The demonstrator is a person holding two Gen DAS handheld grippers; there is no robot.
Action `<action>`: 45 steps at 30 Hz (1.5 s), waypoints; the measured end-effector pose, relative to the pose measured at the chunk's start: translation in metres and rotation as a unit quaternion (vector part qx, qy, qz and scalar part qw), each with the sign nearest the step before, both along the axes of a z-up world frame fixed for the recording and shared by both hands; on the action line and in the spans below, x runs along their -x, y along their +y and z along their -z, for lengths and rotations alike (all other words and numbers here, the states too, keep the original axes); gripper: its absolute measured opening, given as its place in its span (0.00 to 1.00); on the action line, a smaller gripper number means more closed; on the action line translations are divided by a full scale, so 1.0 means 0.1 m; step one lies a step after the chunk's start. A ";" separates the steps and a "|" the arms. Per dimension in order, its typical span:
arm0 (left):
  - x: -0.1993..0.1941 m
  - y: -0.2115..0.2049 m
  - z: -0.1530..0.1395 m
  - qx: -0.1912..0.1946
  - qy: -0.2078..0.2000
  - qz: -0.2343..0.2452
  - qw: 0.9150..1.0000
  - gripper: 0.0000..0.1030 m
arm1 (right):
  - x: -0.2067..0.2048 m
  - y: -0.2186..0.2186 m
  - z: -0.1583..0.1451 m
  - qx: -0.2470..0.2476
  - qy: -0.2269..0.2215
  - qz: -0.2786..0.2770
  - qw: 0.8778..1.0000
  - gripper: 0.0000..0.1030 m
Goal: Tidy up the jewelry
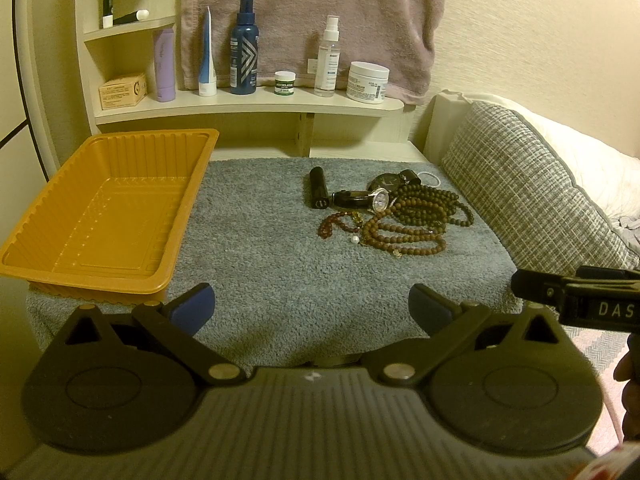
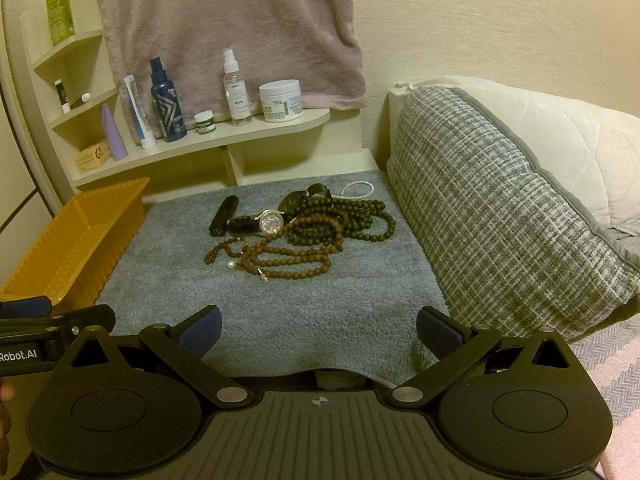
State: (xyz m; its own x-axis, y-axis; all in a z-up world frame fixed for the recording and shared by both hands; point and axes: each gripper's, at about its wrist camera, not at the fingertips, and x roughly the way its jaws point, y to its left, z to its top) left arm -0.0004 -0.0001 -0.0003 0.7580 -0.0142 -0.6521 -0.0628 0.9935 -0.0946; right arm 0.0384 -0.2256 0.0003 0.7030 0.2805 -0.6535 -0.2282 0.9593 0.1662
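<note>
The jewelry lies in 1 heap on the grey mat [image 1: 260, 240], at about 1 o'clock from the left gripper [image 1: 312, 306] and 12 o'clock from the right gripper [image 2: 318, 330], well apart from both. In the heap: dark beads [image 2: 352, 216], brown beads [image 2: 296, 258] in front of them, a small reddish strand [image 2: 218, 252] at the heap's 8 o'clock, a loose pearl [image 2: 231, 265], 2 watches [image 2: 272, 222] and a black tube [image 2: 224, 216] at its 10 o'clock. A thin white bracelet [image 2: 358, 188] sits behind the pile.

The orange tray [image 1: 52, 264] stands on the mat's left edge, at 10 o'clock from the left gripper, and looks empty. So I judge nothing is sorted yet: every piece is left to move, presumably into the tray.

Both sets of jaws are spread wide and hold nothing.

The mat covers a low pale surface. Behind it a curved shelf [image 1: 248, 110] carries bottles, a tube and jars under a hanging pink towel [image 1: 312, 20]; corner shelves rise at 11 o'clock. A grey checked pillow [image 2: 512, 216] leans at 2 o'clock, with a white pillow behind
</note>
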 end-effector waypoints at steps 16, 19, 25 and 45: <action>0.01 0.04 -0.02 0.012 -0.005 -0.008 1.000 0.99 | -0.01 0.03 0.00 -0.002 -0.002 0.000 1.000 1.00; 0.00 0.14 -0.06 0.036 -0.013 -0.020 0.999 0.98 | -0.02 0.00 -0.02 -0.005 -0.006 0.000 1.000 1.00; 0.04 0.54 -0.15 0.081 -0.032 -0.050 0.995 0.97 | -0.07 0.07 -0.06 -0.005 -0.020 -0.007 1.000 1.00; 0.33 2.70 0.17 0.076 -0.085 -0.197 0.974 0.66 | -0.41 0.71 -0.03 0.032 -0.025 -0.053 0.998 1.00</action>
